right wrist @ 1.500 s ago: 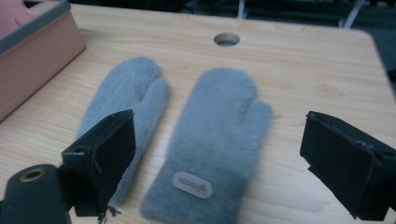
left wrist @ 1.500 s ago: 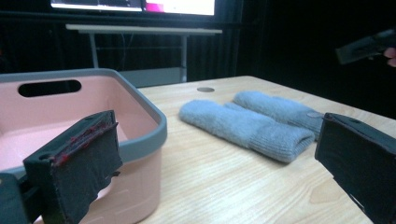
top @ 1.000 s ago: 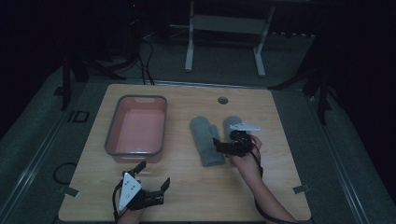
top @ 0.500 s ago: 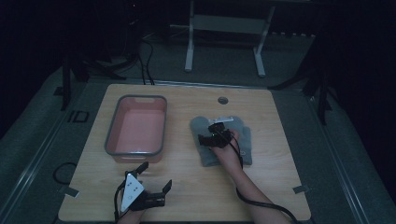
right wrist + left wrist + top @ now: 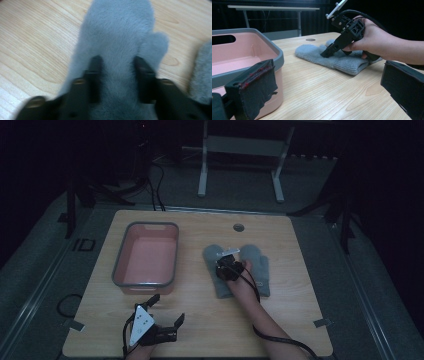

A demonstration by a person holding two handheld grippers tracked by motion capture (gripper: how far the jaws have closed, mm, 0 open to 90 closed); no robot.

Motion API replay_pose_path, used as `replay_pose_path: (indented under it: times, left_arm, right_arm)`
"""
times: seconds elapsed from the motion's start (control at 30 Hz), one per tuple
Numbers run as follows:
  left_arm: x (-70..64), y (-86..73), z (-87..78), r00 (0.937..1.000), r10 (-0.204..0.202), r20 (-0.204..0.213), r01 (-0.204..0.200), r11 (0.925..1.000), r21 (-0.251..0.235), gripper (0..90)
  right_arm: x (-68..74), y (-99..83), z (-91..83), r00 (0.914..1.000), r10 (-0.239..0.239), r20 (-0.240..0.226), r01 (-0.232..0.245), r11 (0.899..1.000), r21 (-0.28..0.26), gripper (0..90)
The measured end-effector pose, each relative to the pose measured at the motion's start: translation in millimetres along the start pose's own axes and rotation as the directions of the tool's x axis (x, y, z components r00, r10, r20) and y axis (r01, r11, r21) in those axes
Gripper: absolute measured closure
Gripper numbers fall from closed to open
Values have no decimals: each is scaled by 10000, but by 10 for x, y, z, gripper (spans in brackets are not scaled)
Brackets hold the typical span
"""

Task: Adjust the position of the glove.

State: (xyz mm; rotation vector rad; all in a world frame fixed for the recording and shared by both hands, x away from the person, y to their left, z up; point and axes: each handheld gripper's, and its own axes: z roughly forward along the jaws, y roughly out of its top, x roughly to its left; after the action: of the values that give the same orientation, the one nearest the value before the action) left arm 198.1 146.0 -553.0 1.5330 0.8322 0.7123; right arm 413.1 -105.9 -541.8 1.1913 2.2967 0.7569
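the right tool [image 5: 226,266] has swung left from the far mitten [image 5: 256,268] and now presses down on the near mitten [image 5: 217,275], jaws partly open and straddling its grey pile, so a grasp looks about to start. both mittens lie mid-tabletop [image 5: 295,240], right of the pink bin [image 5: 145,257]. the left tool [image 5: 164,316] rests wide open at the near edge.

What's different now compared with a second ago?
The right tool moved leftward, from the right mitten to the left mitten. Its jaws now press down on that mitten, apart, not yet closed on it. The left tool stayed open near the table's front edge, and the pink tub and both mittens kept their places.
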Motion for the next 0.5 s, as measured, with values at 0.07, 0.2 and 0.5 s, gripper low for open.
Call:
replay_pose_path:
  times: [0.07,0.2,0.5]
  left_arm:
    - [-4,-2,2,10000,43,9,-43,10000,24,1]
    - [-11,-2,2,9999,111,68,-111,9999,59,1]
    - [-29,9,-12,9998,180,72,-180,9998,16,1]
  right_arm:
    - [22,3,-11,9999,-100,125,100,9999,29,727]
    - [15,35,-95,9970,769,-12,-768,9969,144,797]
    - [-7,0,-482,9765,2152,-144,-2154,9764,-131,814]
